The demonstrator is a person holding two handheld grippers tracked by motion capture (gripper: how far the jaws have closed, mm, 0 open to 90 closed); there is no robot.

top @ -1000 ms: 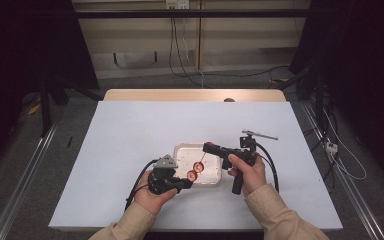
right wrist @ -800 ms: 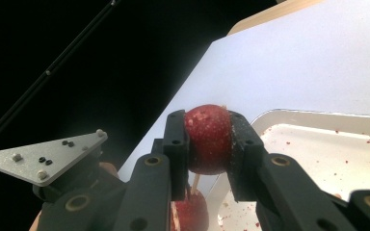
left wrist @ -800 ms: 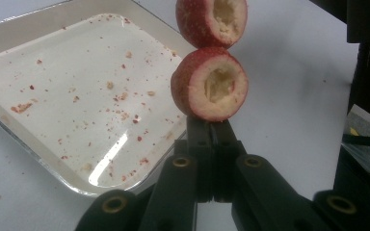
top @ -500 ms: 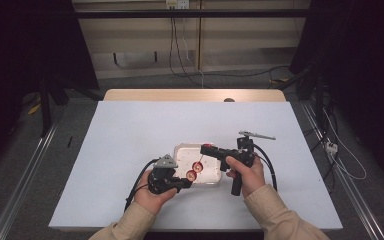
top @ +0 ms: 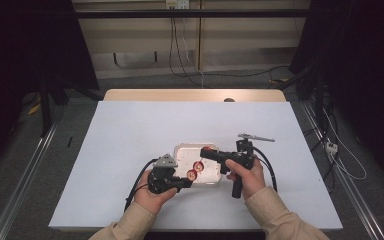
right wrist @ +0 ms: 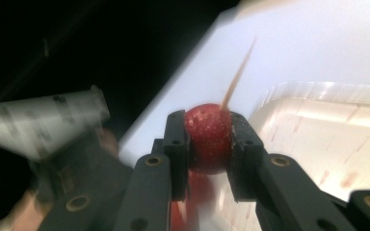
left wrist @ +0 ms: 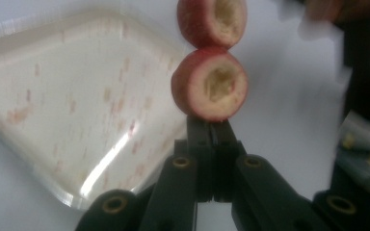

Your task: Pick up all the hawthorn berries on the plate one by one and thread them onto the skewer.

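Right gripper (right wrist: 208, 139) has its two black jaws squeezed on a round red fruit (right wrist: 207, 137), with a thin wooden stick (right wrist: 238, 74) poking up past it. Clear stained tray (right wrist: 327, 139) sits just beside, on the white table (right wrist: 318, 43).

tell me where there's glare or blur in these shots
Left gripper view: glare streak on the clear tray, fruit fairly sharp, right edge blurred. Right gripper view: the held red fruit is sharp, skewer tip and surroundings smeared. High view: table evenly lit, dark sides.
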